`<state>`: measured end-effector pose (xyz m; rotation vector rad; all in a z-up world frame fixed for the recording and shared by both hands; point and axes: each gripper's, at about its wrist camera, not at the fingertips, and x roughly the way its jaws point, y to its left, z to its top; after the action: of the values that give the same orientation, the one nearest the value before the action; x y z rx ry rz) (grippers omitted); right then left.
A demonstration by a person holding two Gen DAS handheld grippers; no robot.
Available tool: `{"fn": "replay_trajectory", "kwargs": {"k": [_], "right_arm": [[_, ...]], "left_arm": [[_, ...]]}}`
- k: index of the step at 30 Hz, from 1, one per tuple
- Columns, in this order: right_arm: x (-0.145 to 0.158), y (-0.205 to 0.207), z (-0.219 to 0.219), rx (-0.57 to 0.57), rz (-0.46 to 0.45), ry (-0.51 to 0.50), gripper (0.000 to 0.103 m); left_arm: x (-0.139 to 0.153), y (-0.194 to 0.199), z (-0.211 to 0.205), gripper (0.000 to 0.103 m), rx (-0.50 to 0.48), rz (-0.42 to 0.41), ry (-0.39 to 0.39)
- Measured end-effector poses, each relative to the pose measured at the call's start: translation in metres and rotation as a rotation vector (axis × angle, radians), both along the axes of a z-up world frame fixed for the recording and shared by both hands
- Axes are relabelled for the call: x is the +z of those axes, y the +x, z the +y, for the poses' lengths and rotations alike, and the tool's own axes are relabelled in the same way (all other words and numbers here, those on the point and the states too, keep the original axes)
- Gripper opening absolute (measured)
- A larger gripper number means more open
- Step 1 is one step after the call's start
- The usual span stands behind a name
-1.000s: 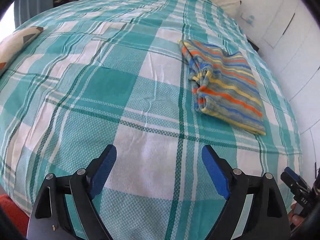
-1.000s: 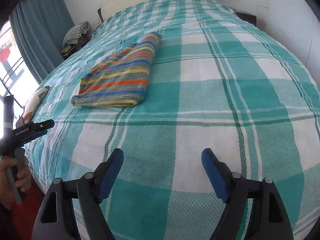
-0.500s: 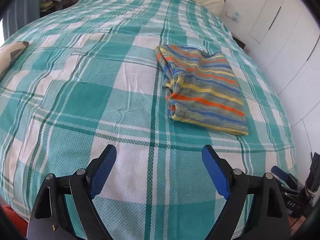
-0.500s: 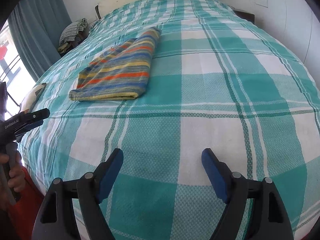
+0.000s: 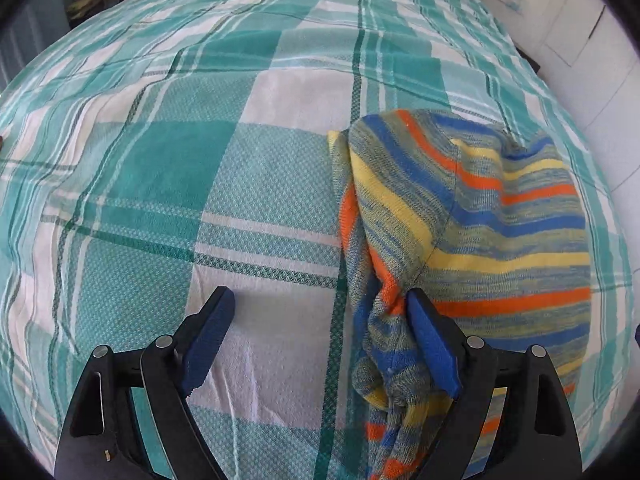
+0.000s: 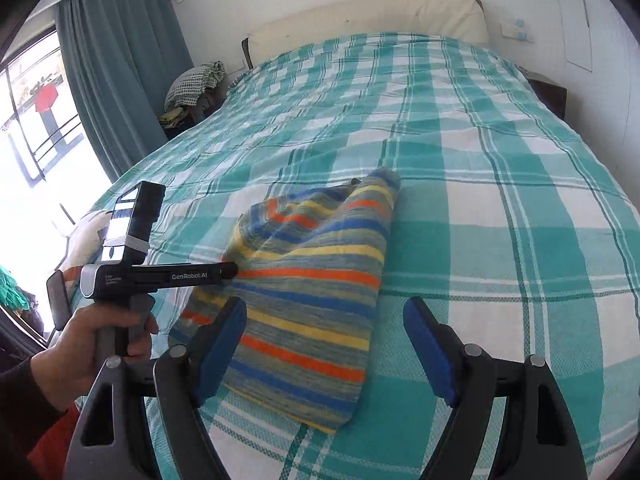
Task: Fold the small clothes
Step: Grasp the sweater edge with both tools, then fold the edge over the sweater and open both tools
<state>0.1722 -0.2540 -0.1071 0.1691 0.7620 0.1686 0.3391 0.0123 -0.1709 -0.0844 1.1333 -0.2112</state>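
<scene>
A folded striped knit garment [image 5: 480, 216], in orange, blue, yellow and grey, lies on the teal checked bedspread [image 5: 168, 168]. My left gripper [image 5: 320, 336] is open; its right finger rests against the garment's bunched left edge, its left finger over bare bedspread. In the right wrist view the garment [image 6: 316, 284] lies just beyond my open right gripper [image 6: 324, 340], whose left finger overlaps its near left corner. The left gripper's body [image 6: 160, 276], held by a hand, touches the garment's left edge.
A cream headboard [image 6: 360, 20] and white walls stand at the far end. A teal curtain [image 6: 116, 64] and a window are at the left, with a pile of clothes [image 6: 192, 84] beside the bed. A patterned cushion [image 6: 84, 236] lies at the bed's left edge.
Both grippers have moved in close to the garment. The left gripper's right finger now touches its bunched left edge; the right gripper now reaches its near corner. Both stay open.
</scene>
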Motion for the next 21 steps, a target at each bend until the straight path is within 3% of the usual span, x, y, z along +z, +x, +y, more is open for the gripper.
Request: {"fn": "replay_trajectory", "kwargs": {"k": [2, 4, 7, 9, 11, 12, 14, 15, 16, 18, 21], "right_arm": [[-0.011, 0.011, -0.005, 0.009, 0.038, 0.037, 0.08], [-0.025, 0.016, -0.017, 0.007, 0.065, 0.082, 0.08], [-0.046, 0.034, -0.036, 0.012, 0.111, 0.172, 0.08], [-0.062, 0.057, -0.044, 0.014, 0.146, 0.245, 0.08], [-0.078, 0.082, -0.045, 0.008, 0.185, 0.313, 0.08], [-0.085, 0.093, -0.044, 0.006, 0.19, 0.35, 0.08], [-0.091, 0.109, -0.031, 0.037, 0.181, 0.359, 0.068], [-0.091, 0.116, -0.018, 0.055, 0.199, 0.293, 0.037], [-0.089, 0.119, -0.004, 0.051, 0.211, 0.194, 0.029], [-0.073, 0.115, 0.015, 0.06, 0.173, 0.08, 0.023], [-0.035, 0.102, 0.025, 0.09, 0.083, 0.087, 0.02]], "left_arm": [[0.013, -0.012, 0.016, 0.088, 0.011, -0.028, -0.078], [0.024, -0.023, 0.033, 0.096, 0.004, -0.053, -0.21], [0.019, -0.018, 0.045, 0.101, 0.027, -0.021, -0.347], [0.005, -0.003, 0.034, 0.101, 0.027, 0.043, -0.356], [-0.002, 0.007, 0.015, 0.1, 0.023, 0.053, -0.298], [0.0, 0.008, 0.004, 0.095, -0.002, 0.031, -0.276], [-0.001, 0.009, -0.02, 0.027, -0.099, 0.04, -0.265], [-0.003, 0.009, -0.029, 0.015, -0.113, 0.063, -0.235], [0.002, 0.007, -0.032, 0.014, -0.103, 0.035, -0.203], [0.018, 0.002, -0.027, 0.014, -0.097, -0.001, -0.215], [0.056, -0.007, -0.012, 0.013, -0.095, -0.067, -0.276]]}}
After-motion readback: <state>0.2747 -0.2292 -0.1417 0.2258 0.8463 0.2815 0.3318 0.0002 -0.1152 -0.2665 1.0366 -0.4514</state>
